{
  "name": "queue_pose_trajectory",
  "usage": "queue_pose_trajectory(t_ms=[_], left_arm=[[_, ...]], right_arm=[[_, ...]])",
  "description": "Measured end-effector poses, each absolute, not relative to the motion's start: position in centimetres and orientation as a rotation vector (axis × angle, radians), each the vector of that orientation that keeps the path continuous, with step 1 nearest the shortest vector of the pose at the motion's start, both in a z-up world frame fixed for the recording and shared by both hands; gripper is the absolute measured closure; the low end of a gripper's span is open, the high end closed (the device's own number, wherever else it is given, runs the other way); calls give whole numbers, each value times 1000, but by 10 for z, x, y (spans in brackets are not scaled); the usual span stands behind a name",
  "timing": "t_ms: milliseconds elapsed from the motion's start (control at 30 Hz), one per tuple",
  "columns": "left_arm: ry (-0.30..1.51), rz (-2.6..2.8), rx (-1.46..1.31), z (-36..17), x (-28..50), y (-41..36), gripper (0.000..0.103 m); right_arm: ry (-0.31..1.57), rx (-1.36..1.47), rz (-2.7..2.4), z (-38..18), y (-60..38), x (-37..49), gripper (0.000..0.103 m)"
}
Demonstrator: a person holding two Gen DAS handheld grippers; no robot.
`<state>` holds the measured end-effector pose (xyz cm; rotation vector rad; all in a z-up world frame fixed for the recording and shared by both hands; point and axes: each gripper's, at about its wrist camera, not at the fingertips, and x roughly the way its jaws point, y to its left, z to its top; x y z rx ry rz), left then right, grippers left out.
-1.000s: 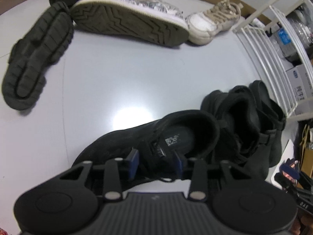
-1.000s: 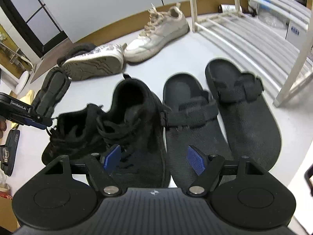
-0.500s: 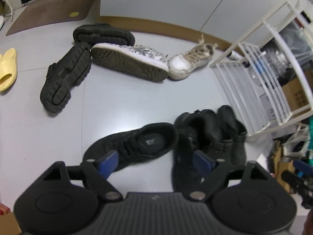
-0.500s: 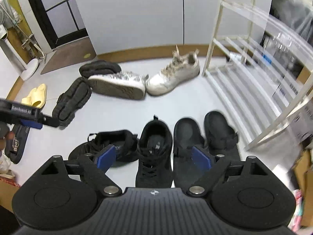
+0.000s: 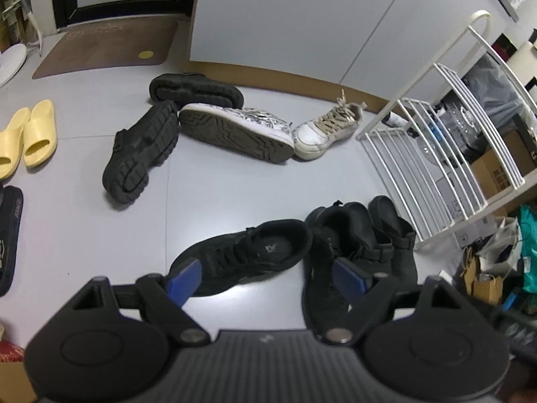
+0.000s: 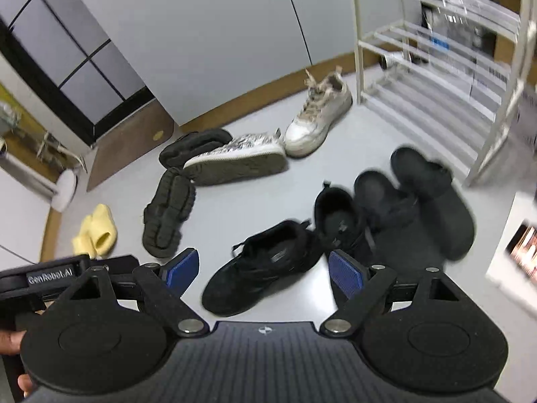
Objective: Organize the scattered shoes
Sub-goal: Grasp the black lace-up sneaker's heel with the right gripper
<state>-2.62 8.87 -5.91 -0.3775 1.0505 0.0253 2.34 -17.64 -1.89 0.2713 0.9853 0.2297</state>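
Observation:
A black sneaker (image 5: 245, 255) (image 6: 265, 265) lies askew on the grey floor, heel touching its mate (image 5: 332, 252) (image 6: 339, 218). Two black strap sandals (image 6: 433, 198) (image 5: 392, 235) stand side by side to the right. Farther off lie a silver sneaker on its side (image 5: 235, 131) (image 6: 235, 161), a white sneaker (image 5: 325, 127) (image 6: 319, 117) and two overturned black chunky sandals (image 5: 141, 154) (image 6: 169, 211). My left gripper (image 5: 265, 278) hangs open above the askew sneaker, holding nothing. My right gripper (image 6: 263, 272) is open too, high over the same shoes.
A white wire shoe rack (image 5: 436, 154) (image 6: 436, 53) stands at the right. Yellow slides (image 5: 30, 137) (image 6: 95, 231) and a dark slipper (image 5: 8, 235) lie at the left. A brown doormat (image 5: 107, 47) sits by the door. Boxes and bags (image 5: 493, 265) crowd the right edge.
My left gripper opened, let go of the black sneaker and rose well above the floor. The right gripper also lifted away and swung left; the askew sneaker stays where it was set.

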Motion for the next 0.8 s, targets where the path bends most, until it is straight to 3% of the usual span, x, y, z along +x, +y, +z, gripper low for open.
queue_pose_trajectory(t_ms=[400,800], left_arm=[[1057,0,-361,-61,-11,93,16],[1107,48,-318,-82,21,105,16]], right_arm=[[952,326,161,-76,-147,17,15],[966,312,182,-173,-119,47,15]])
